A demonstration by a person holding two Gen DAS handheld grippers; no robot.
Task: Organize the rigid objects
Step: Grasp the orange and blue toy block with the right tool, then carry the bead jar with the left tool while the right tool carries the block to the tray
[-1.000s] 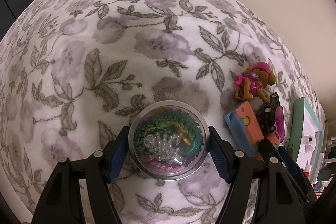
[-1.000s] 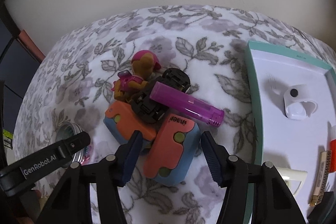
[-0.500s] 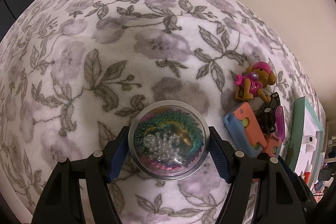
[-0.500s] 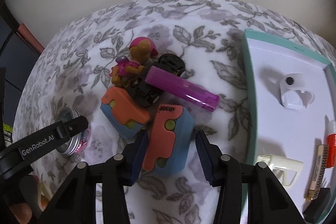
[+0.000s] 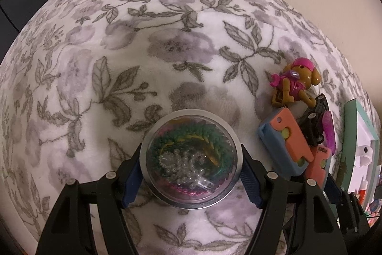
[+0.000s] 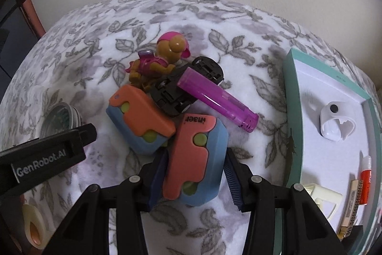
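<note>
My left gripper (image 5: 191, 173) is shut on a round clear-lidded tin of beads (image 5: 191, 157) resting on the floral blanket (image 5: 143, 40). My right gripper (image 6: 194, 176) is shut on an orange-and-blue block toy (image 6: 194, 157). A second orange-and-blue block (image 6: 140, 111) lies just left of it. Behind them are a black toy car (image 6: 172, 92), a purple lighter (image 6: 214, 94) leaning on the car, and a brown dog figure in pink (image 6: 162, 56). The same pile shows at the right of the left wrist view (image 5: 293, 130).
A teal-rimmed white tray (image 6: 290, 92) lies to the right, holding a white clip holder (image 6: 336, 121), a red glue tube (image 6: 365, 183) and a small harmonica (image 6: 351, 207). The wall runs behind the blanket. A dark cabinet stands far left.
My right gripper has moved forward around the orange-and-blue block and its fingers have closed onto it. The left gripper and the bead tin have not moved.
</note>
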